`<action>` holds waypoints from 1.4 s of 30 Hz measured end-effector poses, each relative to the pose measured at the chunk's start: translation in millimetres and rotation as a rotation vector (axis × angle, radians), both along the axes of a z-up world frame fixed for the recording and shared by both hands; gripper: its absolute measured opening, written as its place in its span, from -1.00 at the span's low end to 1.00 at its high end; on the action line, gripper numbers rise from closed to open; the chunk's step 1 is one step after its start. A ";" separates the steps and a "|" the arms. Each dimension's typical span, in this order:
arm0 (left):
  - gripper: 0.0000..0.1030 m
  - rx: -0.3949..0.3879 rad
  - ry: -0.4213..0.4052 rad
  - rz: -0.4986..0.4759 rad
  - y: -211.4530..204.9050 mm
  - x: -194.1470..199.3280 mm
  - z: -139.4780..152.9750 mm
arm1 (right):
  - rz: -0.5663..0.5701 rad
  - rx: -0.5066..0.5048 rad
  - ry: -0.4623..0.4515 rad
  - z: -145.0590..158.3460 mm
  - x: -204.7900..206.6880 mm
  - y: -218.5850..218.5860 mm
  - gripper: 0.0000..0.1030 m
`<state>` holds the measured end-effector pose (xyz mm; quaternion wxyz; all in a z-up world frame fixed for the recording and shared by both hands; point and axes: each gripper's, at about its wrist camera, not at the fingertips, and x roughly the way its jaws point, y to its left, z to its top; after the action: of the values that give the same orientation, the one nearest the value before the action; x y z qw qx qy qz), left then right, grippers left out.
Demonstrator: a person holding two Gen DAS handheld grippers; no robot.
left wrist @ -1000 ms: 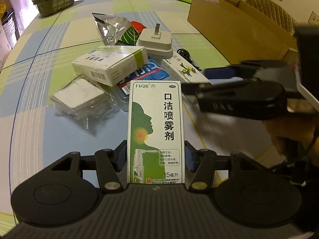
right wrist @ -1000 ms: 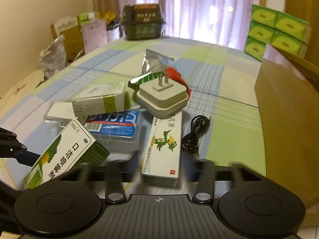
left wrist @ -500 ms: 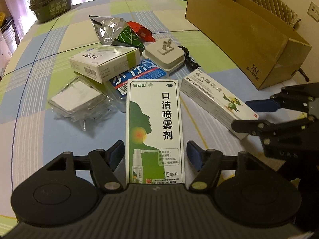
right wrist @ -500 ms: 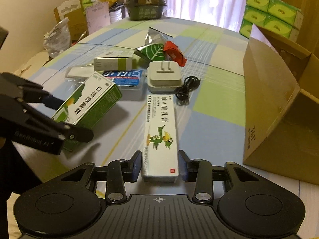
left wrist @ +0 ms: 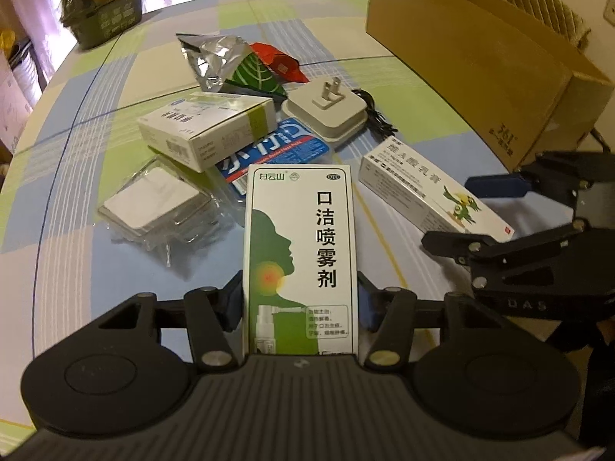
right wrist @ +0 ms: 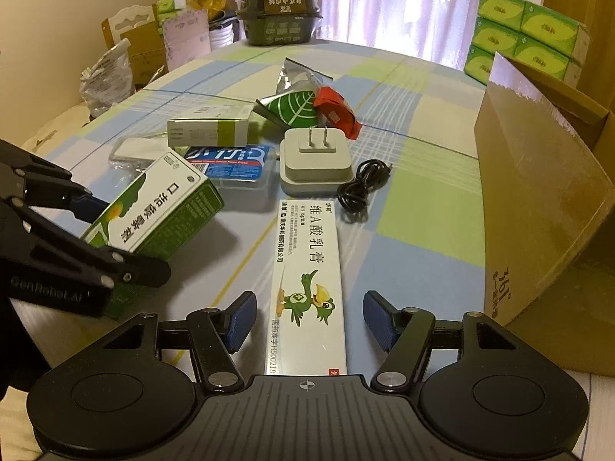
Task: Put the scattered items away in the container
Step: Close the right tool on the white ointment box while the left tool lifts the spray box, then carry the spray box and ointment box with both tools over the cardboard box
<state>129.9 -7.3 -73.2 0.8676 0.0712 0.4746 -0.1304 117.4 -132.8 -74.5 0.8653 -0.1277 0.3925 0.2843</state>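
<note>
A green-and-white spray box sits between the fingers of my left gripper, and both blue pads press its sides. The right wrist view shows that box tilted up in the left gripper. A long white ointment box with a green bird lies flat on the table. My right gripper straddles its near end, open, with a gap on each side. The open cardboard box stands on the table to the right of both grippers.
Beyond the grippers is a pile: a white charger plug, a black cable, a blue floss pack, a white-green carton, a foil pouch, a red packet and a clear plastic pack. A dark tub stands at the far edge.
The right gripper's fingers have spread off the ointment box, which now lies loose on the table. The left gripper's pads have come back in against the spray box.
</note>
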 end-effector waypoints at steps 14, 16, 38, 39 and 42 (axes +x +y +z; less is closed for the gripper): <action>-0.01 -0.031 -0.026 0.026 3.1 -17.8 17.4 | -0.019 0.006 0.001 8.2 0.0 6.5 -0.21; -0.01 -0.038 -0.032 0.029 3.1 -20.4 21.5 | -0.035 0.012 -0.013 14.4 -5.5 2.5 -0.22; -0.01 -0.130 -0.156 -0.086 -72.9 -27.3 103.6 | -0.234 0.099 -0.257 124.3 -45.0 -72.3 -0.22; -0.01 -0.138 -0.165 -0.095 -79.8 -24.0 109.1 | -0.246 0.101 -0.271 129.9 -42.9 -78.4 -0.22; -0.01 -0.157 -0.190 -0.124 -101.0 -10.5 125.0 | -0.279 0.099 -0.306 143.3 -30.9 -98.4 -0.21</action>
<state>119.4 -108.3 51.8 0.9018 0.0441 0.3732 -0.2132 86.4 -231.2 68.7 0.9511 -0.0709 0.2557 0.1578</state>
